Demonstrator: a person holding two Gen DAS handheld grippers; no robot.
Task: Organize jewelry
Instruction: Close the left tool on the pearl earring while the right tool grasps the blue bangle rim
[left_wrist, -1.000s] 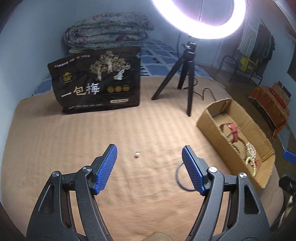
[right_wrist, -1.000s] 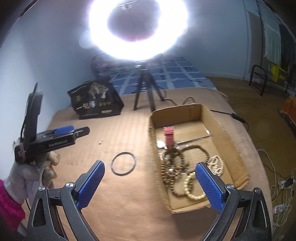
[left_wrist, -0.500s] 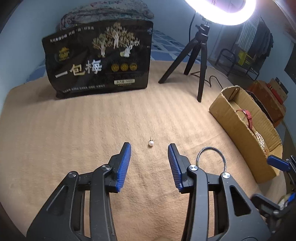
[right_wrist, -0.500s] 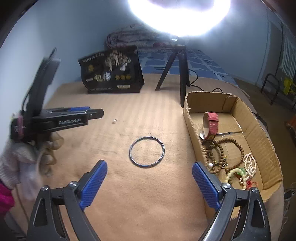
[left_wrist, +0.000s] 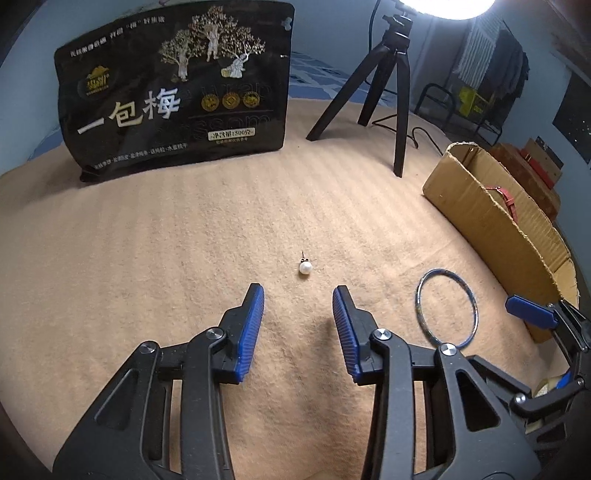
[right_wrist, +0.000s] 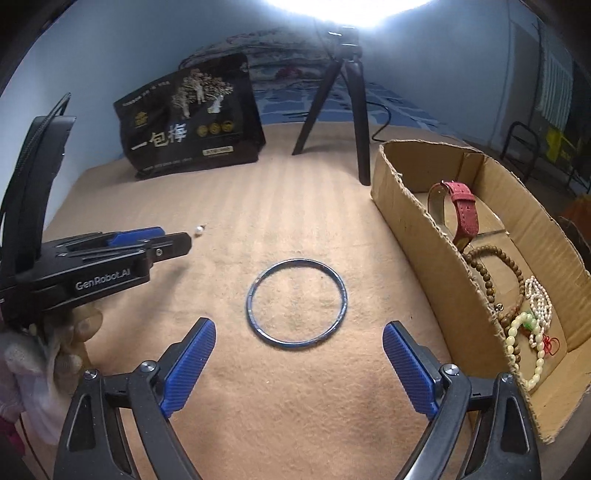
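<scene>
Left tongs (left_wrist: 298, 312) parted, lined up just short of pearl earring (left_wrist: 305, 267), likely for pinching. Right tongs (right_wrist: 299, 363) wide apart before blue bangle (right_wrist: 296, 303); cardboard box (right_wrist: 436, 240) beside it holds sorted pieces.

Left gripper (left_wrist: 298, 295) parted, low over tan blanket (left_wrist: 147, 258); pearl earring (left_wrist: 305, 267) just ahead of fingertips. Bangle (left_wrist: 446, 308) right, near cardboard box (left_wrist: 480, 218).

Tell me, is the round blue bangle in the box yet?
No, out. The bangle lies flat on the tan blanket, left of the cardboard box, just ahead of the open right gripper.
</scene>
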